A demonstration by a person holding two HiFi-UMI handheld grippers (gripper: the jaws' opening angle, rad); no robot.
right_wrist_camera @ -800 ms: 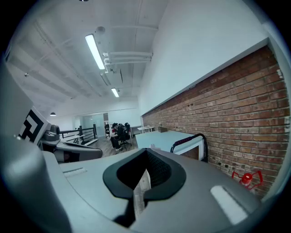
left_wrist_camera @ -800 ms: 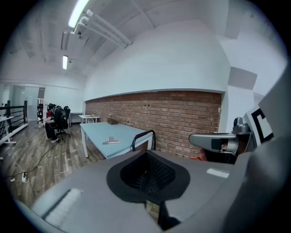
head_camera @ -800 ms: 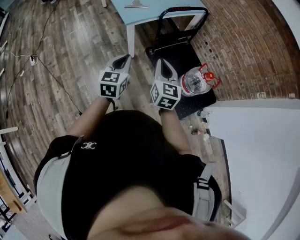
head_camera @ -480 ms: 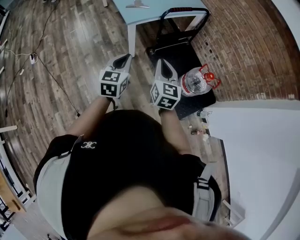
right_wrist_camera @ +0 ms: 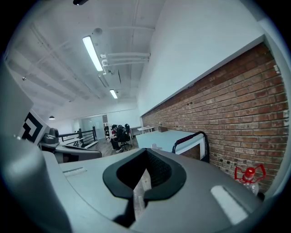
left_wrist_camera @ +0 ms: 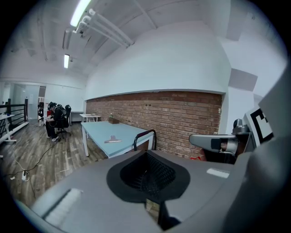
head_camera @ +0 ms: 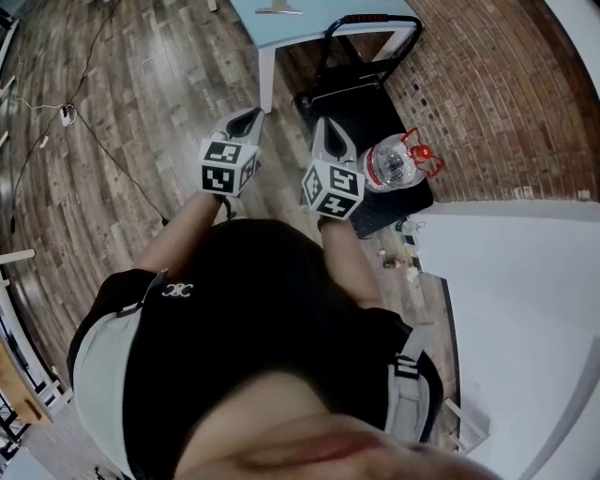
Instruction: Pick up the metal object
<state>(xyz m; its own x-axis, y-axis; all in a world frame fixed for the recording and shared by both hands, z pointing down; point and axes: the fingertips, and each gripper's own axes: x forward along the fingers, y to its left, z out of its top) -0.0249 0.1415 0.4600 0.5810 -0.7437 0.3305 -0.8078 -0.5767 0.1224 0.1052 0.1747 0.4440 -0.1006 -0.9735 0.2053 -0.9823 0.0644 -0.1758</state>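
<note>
A small flat metal object [head_camera: 278, 9] lies on the light blue table [head_camera: 319, 19] at the top of the head view; the left gripper view also has this metal object [left_wrist_camera: 112, 139] on the table [left_wrist_camera: 102, 132], well ahead of the jaws. My left gripper [head_camera: 248, 117] hangs over the wooden floor, short of the table, shut with nothing in it. Beside it my right gripper [head_camera: 327, 127] is over the edge of a black cart, also shut and empty. Seen along its own jaws, the left gripper [left_wrist_camera: 148, 175] has them together, as does the right gripper [right_wrist_camera: 144, 170].
A black platform cart [head_camera: 370, 108] with a loop handle stands by the table against the brick wall. On it lies a clear water jug [head_camera: 394, 161] with a red handle. A cable [head_camera: 103, 141] runs over the floor at left. A person [left_wrist_camera: 57, 120] sits far off.
Both grippers hold their places and stay shut. Only the head view has drifted slightly, so the table sits a little higher in it.
</note>
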